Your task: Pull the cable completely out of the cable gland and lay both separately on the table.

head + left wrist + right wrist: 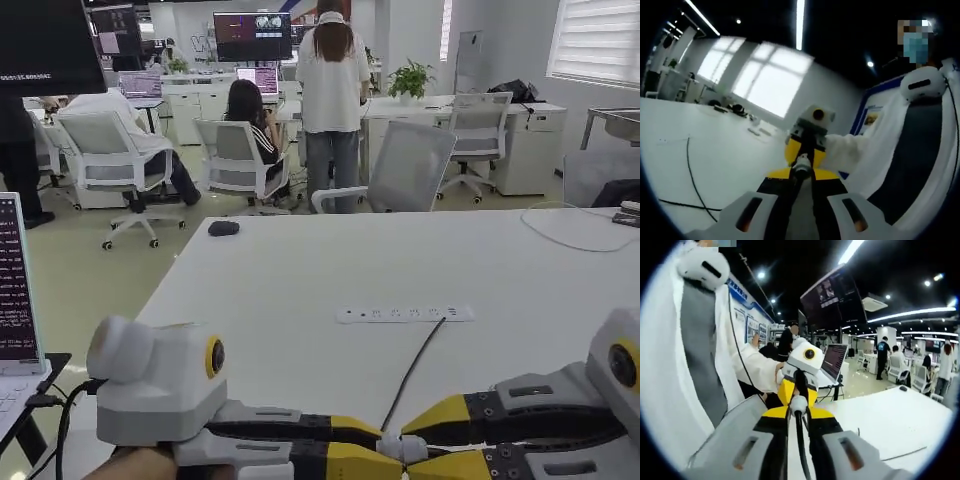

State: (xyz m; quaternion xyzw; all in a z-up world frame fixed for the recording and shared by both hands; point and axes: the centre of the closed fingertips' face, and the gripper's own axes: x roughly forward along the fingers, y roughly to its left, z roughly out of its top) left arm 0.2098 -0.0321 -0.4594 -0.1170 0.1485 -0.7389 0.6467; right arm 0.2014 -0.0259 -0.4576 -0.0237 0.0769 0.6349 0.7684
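Note:
The small white cable gland (405, 447) hangs above the table's near edge, between the yellow tips of both grippers, which meet nose to nose. My left gripper (392, 452) comes in from the left and is shut on the gland (801, 165). My right gripper (416, 444) faces it from the right, shut on the black cable (801, 445) just behind the gland (798, 404). That cable runs back between the right jaws. More black cable (415, 365) trails across the white table (300, 280) toward the power strip, and lies on the table (690, 170) in the left gripper view.
A white power strip (404, 314) lies mid-table. A dark mouse (223, 228) sits at the far left edge and a thin white cable (570, 240) loops at the far right. A laptop (15, 290) stands to my left. Office chairs and people are beyond the table.

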